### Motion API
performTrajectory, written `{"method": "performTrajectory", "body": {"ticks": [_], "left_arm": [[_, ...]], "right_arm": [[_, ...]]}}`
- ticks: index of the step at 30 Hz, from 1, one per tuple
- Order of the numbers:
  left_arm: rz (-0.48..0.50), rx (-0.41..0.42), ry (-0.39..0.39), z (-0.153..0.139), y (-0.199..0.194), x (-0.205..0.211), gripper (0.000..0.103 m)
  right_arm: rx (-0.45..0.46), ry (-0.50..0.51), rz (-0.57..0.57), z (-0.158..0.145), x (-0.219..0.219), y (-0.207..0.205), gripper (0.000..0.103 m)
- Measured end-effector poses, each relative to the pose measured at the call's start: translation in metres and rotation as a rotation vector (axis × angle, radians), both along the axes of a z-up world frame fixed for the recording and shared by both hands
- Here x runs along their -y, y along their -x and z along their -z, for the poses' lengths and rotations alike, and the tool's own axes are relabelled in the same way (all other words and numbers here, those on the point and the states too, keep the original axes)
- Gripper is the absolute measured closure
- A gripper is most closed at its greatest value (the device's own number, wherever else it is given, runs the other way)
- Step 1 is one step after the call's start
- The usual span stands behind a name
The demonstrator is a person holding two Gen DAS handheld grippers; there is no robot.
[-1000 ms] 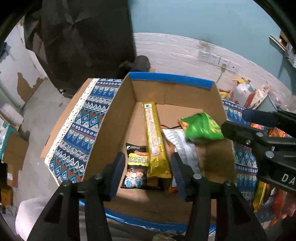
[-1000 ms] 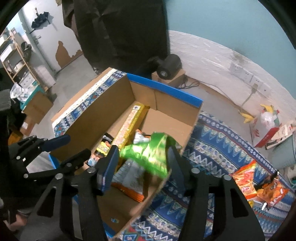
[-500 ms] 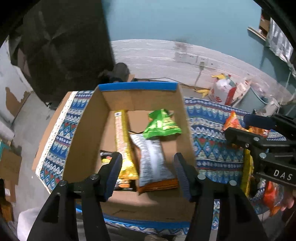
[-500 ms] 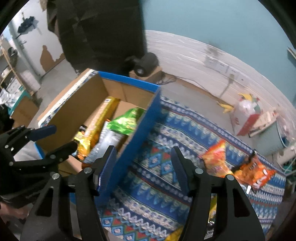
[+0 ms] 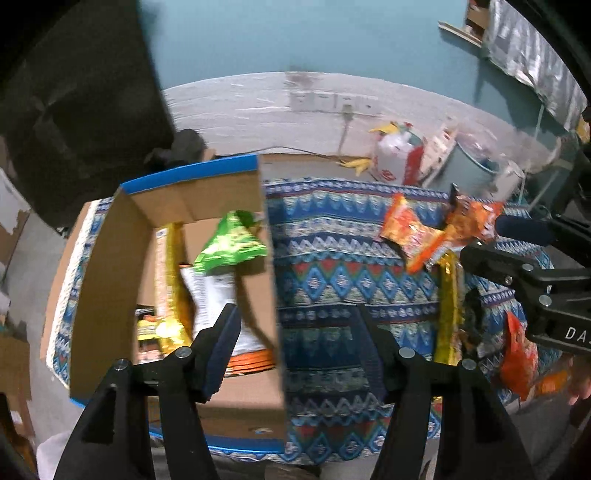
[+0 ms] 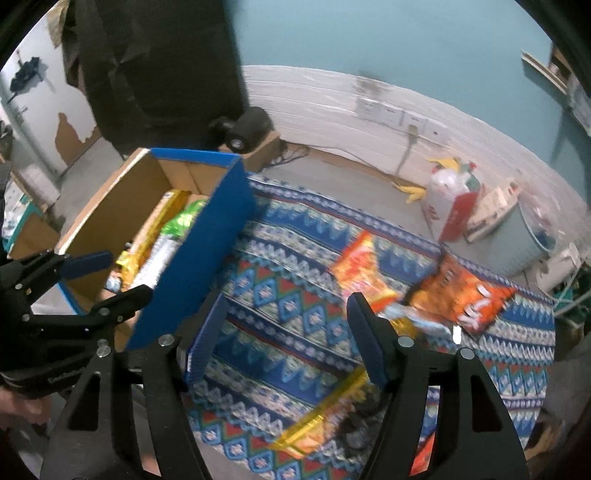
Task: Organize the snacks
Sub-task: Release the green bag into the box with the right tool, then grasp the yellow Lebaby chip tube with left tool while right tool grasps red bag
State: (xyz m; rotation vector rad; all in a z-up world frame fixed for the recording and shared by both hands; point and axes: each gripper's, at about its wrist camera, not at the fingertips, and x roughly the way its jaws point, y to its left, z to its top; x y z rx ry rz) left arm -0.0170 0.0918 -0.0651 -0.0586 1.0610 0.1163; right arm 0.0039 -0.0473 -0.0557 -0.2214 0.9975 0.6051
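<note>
A: Room? Surface?
B: Teal wall w/ white panelling and sockets low down. Desk under a blue patterned cloth.

A: Left to right?
B: Cardboard box, blue outside, at left. Inside: long gold pack, white bag w/ small print, too blurred to read, green bag on top toward the back. Right of box, bare cloth, then orange snack bags, well apart from the box; a yellow pack nearer.

A: Any readable writing?
B: Only "DA" on the right gripper's body, left view. Bag labels blurred.

A: Grippers?
B: Left gripper spread and widening, nothing between, at box's right wall. Right gripper same, widening, empty, over cloth.
</note>
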Motion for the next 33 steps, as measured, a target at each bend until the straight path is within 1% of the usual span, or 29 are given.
{"method": "performTrajectory", "body": {"ticks": [6, 12, 15, 18, 21, 26, 33], "left_arm": [[0.079, -0.02, 0.004, 0.005, -0.007, 0.036, 0.04], [0.153, -0.04, -0.005, 0.013, -0.014, 0.073, 0.04], [0.189, -0.058, -0.016, 0.022, -0.019, 0.091, 0.04], [0.227, -0.078, -0.01, 0.03, -0.023, 0.107, 0.04], [0.26, -0.094, -0.016, 0.039, -0.026, 0.124, 0.04], [0.294, -0.115, -0.02, 0.051, -0.026, 0.145, 0.04], [0.297, -0.169, -0.019, 0.074, -0.023, 0.154, 0.04]], "right_arm": [[-0.017, 0.025, 0.074, 0.01, 0.046, -0.001, 0.035], [-0.056, 0.049, 0.162, 0.026, 0.101, -0.001, 0.035], [-0.067, 0.065, 0.201, 0.034, 0.123, 0.002, 0.035], [-0.086, 0.081, 0.24, 0.046, 0.146, 0.008, 0.034], [-0.12, 0.09, 0.296, 0.058, 0.17, 0.012, 0.034], [-0.164, 0.065, 0.395, 0.07, 0.202, 0.024, 0.034], [-0.232, 0.05, 0.48, 0.086, 0.222, 0.041, 0.033]]}}
